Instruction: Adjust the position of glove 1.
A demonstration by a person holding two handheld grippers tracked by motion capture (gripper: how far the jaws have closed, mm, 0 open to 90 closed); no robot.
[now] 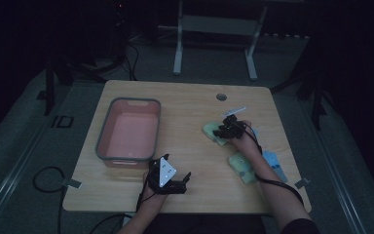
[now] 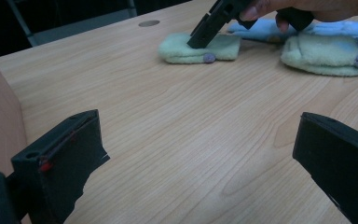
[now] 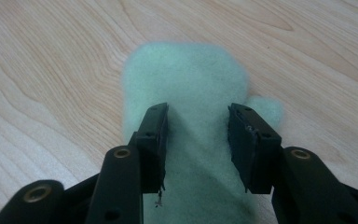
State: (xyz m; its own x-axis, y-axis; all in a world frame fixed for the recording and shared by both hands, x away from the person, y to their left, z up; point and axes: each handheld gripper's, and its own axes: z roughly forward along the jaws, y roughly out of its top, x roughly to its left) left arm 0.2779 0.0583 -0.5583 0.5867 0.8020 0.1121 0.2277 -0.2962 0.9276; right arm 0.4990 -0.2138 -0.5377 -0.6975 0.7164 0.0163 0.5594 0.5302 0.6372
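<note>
Right gripper (image 3: 198, 140): down over the far green mitt, jaws partly spread, one on each side of its fuzzy middle, not yet pinched; also seen at the mitt in the high view (image 1: 230, 127).
Left gripper (image 2: 200, 154): jaws spread wide, holding nothing, low over bare wood near the table's front edge; in the high view (image 1: 171, 179) just in front of the bin's near right corner.
Far mitt (image 3: 186, 84): flat on the table's right half, roughly midway between front and back edges; pale green, small purple spot on its edge (image 2: 199, 48).
Second mitt (image 1: 243, 167): same green, nearer the front edge, right of the left gripper, under the right forearm.
Blue cloths (image 1: 274, 165): beside the mitts, toward the right edge.
Bin (image 1: 105, 139): grey-rimmed, pink inside, on the table's left half.
Table (image 1: 190, 102): light wood, round hole near the back edge.
</note>
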